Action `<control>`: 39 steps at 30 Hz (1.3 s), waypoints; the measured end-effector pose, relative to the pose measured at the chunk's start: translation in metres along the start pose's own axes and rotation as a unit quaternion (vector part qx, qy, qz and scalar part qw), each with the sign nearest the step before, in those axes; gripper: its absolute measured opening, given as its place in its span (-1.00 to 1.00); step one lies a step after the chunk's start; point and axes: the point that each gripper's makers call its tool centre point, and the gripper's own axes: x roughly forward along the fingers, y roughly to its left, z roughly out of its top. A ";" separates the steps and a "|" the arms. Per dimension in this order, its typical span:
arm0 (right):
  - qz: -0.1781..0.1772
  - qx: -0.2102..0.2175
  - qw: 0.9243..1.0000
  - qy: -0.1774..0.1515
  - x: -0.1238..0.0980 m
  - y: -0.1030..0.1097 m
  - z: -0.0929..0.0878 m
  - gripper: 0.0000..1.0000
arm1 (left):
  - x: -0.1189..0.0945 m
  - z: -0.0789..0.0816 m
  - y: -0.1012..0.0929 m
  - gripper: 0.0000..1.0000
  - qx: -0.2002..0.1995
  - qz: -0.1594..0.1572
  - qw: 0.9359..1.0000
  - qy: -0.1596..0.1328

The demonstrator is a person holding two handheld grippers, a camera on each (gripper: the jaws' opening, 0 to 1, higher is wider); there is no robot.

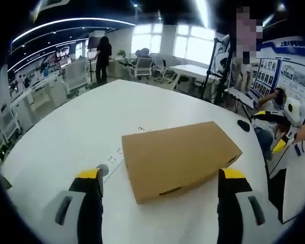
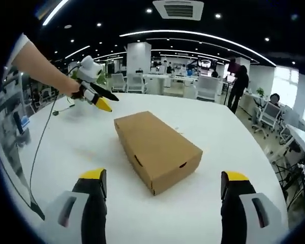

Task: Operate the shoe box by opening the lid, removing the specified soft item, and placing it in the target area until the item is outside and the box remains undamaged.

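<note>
Closed plain brown cardboard shoe box (image 2: 157, 147) on white table (image 2: 91, 147).

The closed brown shoe box (image 1: 179, 156) is made of matt, smooth cardboard. The round white desk (image 1: 76, 137) is finished in a smooth surface with a faint sheen.
</note>
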 end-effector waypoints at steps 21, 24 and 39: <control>0.045 0.029 0.999 -0.006 0.031 0.021 0.005 0.67 | 0.018 -0.050 0.011 0.58 0.096 0.001 0.992 0.088; 0.052 0.051 0.997 -0.017 0.033 0.021 0.012 0.67 | 0.017 -0.050 0.012 0.44 0.101 -0.001 0.991 0.088; 0.001 0.024 1.000 0.001 0.062 0.006 0.003 0.50 | 0.031 -0.061 0.032 0.40 0.109 0.033 0.990 0.087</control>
